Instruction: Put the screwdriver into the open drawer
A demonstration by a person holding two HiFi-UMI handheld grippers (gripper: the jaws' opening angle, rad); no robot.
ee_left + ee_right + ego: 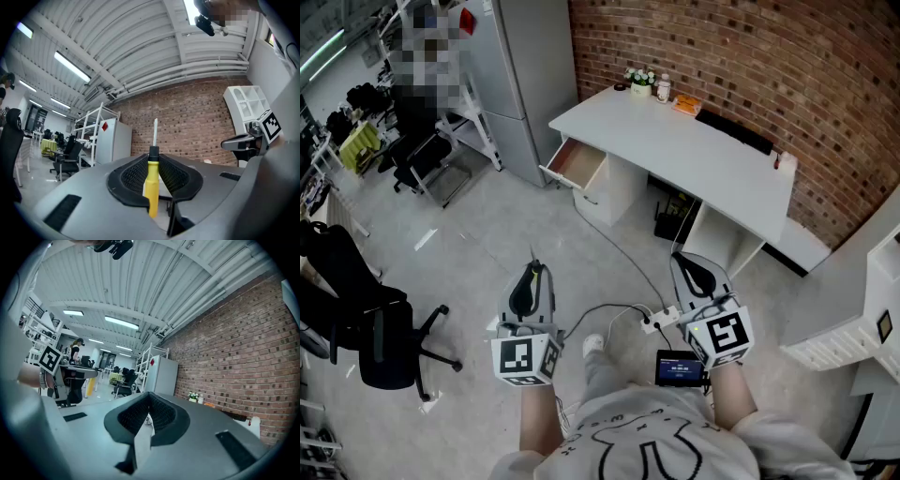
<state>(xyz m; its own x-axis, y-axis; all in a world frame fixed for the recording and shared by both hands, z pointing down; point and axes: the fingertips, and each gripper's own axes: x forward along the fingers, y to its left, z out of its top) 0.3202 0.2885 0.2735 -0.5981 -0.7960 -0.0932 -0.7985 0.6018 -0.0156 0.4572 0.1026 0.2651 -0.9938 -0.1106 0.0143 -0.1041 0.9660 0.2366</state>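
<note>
Screwdriver (151, 187) clamped upright by its yellow handle in left gripper (153, 164); right gripper (149, 417) jaws together, empty; open drawer (579, 162) far ahead.

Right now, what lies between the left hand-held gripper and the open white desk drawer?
In the head view, only bare grey floor separates the left hand-held gripper, clamping the yellow-handled screwdriver, from the open white desk drawer; a thin cable runs alongside.
</note>
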